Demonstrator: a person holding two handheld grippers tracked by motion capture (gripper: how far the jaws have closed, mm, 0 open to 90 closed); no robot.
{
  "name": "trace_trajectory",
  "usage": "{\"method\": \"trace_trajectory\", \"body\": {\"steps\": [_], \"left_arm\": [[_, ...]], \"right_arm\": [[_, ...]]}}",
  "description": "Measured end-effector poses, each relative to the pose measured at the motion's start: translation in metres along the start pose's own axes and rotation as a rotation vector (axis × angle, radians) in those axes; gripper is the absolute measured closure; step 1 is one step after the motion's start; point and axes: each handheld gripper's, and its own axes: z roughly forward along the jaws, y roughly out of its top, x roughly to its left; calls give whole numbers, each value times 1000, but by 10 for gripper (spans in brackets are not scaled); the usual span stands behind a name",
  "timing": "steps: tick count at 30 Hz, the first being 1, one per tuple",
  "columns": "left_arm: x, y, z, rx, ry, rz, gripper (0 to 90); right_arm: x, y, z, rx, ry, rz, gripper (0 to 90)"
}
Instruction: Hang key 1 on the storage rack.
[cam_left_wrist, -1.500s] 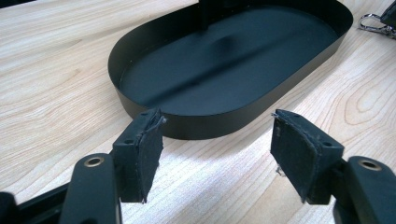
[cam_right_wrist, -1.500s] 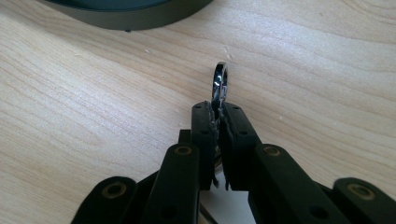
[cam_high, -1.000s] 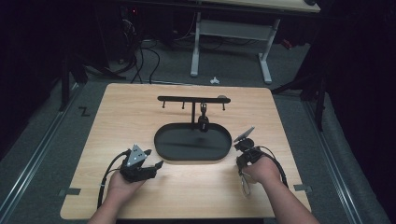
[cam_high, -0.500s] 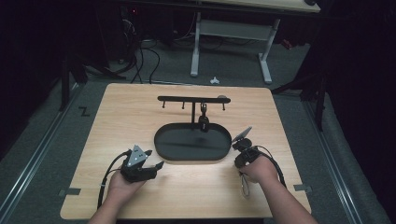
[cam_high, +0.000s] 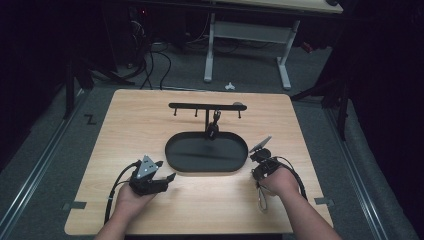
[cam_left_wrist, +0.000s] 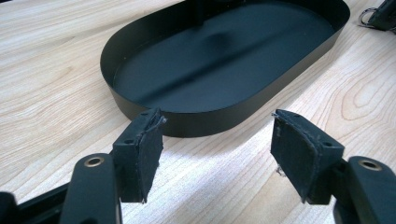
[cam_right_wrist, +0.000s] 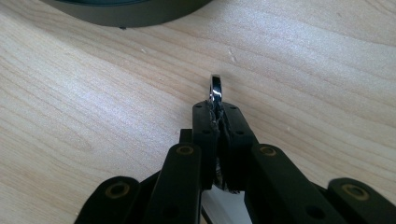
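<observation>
On the table (cam_high: 150, 120), right of the black oval tray (cam_high: 172, 150), the right gripper (cam_right_wrist: 215, 105) is seen clamped on a thin metal ring (cam_right_wrist: 215, 88), held edge-on with only its top arc clear of the pads (what hangs below cannot be told). In the high view that gripper (cam_high: 261, 156) sits low, just beside the tray's right end. The left gripper (cam_left_wrist: 217, 135) is held with jaws wide apart and nothing between them, pointed at the tray's near wall (cam_left_wrist: 205, 119); in the high view it (cam_high: 167, 177) rests near the tray's left end. Behind the tray a hook rack (cam_high: 205, 106) stands with a dark item (cam_high: 213, 131) hung on it. Risk is judged as slip: the ring is pinched by a narrow edge, so a tilt or bump against the tray wall could twist it out. A missed peg is also likely if the ring is carried to the rack edge-on.
</observation>
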Motion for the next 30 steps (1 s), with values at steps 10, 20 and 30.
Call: {"method": "trace_trajectory", "body": {"steps": [10,20,30], "left_arm": [[-1,0,-1,-3,-1,0,345],[-1,0,-2,-2,4,-3,345],[-2,0,0,1,1,-1,346]], "right_arm": [[2,-1,-1,-4,-18,-13,862],[-2,-2,-44,-64,15,-14,862],[-1,3,-73,-126,13,-15,862]]}}
